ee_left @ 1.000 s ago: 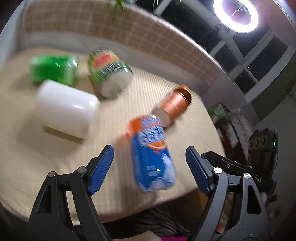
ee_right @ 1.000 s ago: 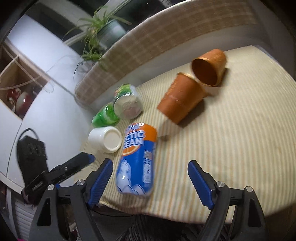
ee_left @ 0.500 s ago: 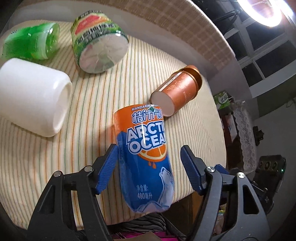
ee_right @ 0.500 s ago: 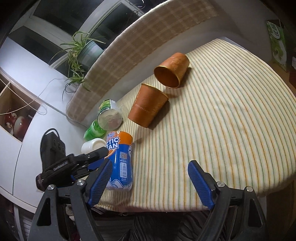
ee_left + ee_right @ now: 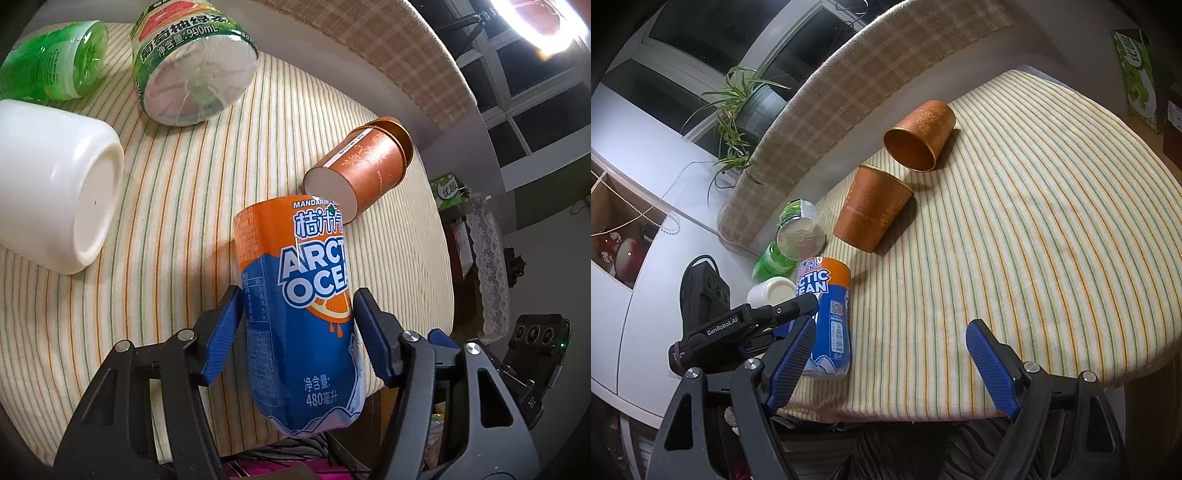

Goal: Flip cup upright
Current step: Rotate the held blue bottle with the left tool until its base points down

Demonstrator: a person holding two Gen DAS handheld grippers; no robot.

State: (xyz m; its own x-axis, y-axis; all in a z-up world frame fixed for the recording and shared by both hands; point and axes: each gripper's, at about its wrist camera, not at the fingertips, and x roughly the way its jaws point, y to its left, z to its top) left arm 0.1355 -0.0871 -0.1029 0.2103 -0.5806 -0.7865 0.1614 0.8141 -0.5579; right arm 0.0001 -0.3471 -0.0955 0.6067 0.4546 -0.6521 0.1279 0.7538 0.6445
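Note:
A blue and orange Arctic Ocean cup [image 5: 299, 314] lies on its side at the striped table's near edge; it also shows in the right wrist view [image 5: 827, 314]. My left gripper [image 5: 295, 336] has its blue pads against both sides of the cup. An orange paper cup [image 5: 362, 173] lies on its side just beyond it, also seen in the right wrist view [image 5: 875, 214]. A second orange cup [image 5: 919, 136] lies on its side farther back. My right gripper [image 5: 890, 365] is open and empty above the table's front edge.
A white cup [image 5: 55, 184], a green-labelled tub [image 5: 195, 66] and a green bottle [image 5: 55, 62] lie on their sides at the left of the striped tablecloth [image 5: 1034, 240]. A padded checked backrest [image 5: 849, 88] runs behind. A potted plant [image 5: 746, 103] stands beyond it.
My left gripper has moved forward around the Arctic Ocean cup and closed its pads onto its sides. The right gripper has drawn back and stayed open.

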